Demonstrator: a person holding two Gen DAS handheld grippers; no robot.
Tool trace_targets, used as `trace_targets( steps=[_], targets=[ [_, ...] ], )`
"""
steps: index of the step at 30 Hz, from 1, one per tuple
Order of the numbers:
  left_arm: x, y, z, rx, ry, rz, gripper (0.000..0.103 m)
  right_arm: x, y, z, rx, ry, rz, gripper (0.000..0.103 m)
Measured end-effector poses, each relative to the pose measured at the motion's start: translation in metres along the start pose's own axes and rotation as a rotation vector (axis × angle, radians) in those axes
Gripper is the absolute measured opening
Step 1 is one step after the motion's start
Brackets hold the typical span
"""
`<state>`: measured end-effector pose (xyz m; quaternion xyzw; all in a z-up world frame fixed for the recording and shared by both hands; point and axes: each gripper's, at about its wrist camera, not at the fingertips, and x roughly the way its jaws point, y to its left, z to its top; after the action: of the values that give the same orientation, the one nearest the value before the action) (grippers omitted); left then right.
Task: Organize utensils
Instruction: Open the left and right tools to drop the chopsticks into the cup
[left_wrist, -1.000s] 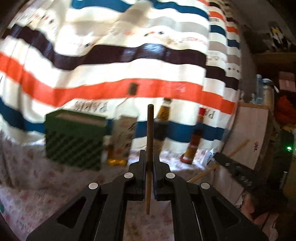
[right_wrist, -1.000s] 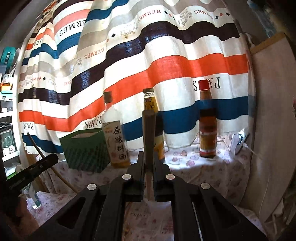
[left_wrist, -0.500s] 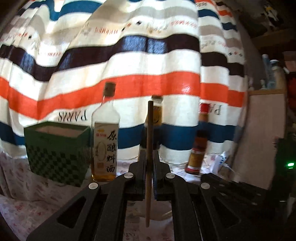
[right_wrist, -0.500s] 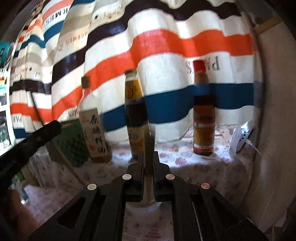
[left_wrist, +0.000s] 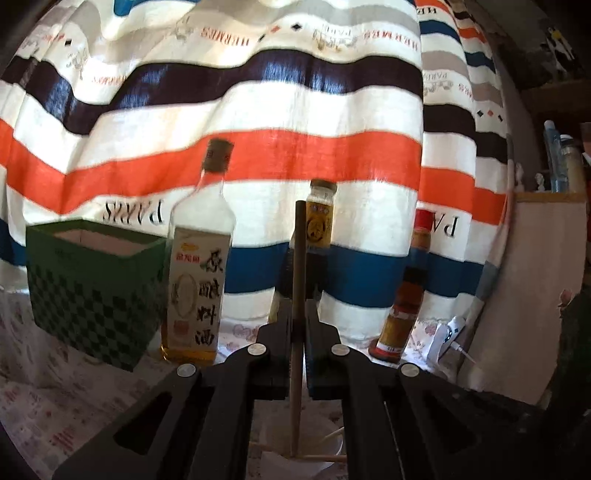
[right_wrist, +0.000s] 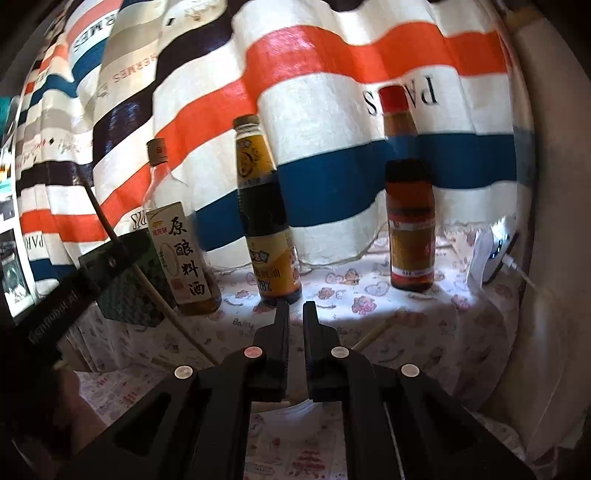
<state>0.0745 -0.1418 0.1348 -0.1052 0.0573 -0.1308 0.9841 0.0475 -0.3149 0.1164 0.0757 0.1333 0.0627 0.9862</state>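
Left gripper pinches a wooden chopstick between its fingers, the stick upright; its dark upper end rises toward 12 o'clock and its pale lower end hangs past the jaws over a white cup at 6 o'clock. Thin pale sticks lie across that cup's mouth. Right gripper has its fingers drawn close together with a narrow slit between them; nothing shows in the slit at the tips, and whether anything is held lower down I cannot tell. In the right wrist view the left gripper appears at 9 o'clock with the chopstick slanting through it. Another pale stick lies on the flowered tablecloth, just at 1 o'clock of the right fingertips. Along the back stand three bottles: a clear bottle with a white label, a dark sauce bottle with a yellow label, and a red-capped bottle. A green checkered box stands at 9 o'clock of the clear bottle, near it. A striped curtain hangs behind everything.
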Motion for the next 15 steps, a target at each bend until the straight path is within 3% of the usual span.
trace_targets(
  steps=[6,7,8,9,11,15],
  targets=[
    [0.014,0.000,-0.023,0.032,0.085,-0.051,0.005,-0.002,-0.005,0.001,0.008,0.000,-0.003,0.008],
    [0.013,0.000,-0.025,0.044,0.085,-0.040,0.012,-0.003,-0.005,0.002,0.010,0.000,-0.002,0.009],
    [0.011,-0.001,-0.026,0.051,0.090,-0.035,0.026,-0.003,-0.005,0.002,0.013,0.003,0.000,0.009],
    [0.009,0.000,-0.026,0.051,0.091,-0.034,0.031,-0.002,-0.005,0.002,0.018,0.010,0.007,0.009],
    [0.001,0.003,-0.023,0.052,0.083,-0.033,0.044,-0.001,-0.006,0.002,0.026,0.024,0.017,0.018],
    [-0.016,0.006,-0.016,0.119,0.063,-0.008,0.053,-0.002,-0.007,0.001,0.056,0.024,0.017,0.044]
  ],
)
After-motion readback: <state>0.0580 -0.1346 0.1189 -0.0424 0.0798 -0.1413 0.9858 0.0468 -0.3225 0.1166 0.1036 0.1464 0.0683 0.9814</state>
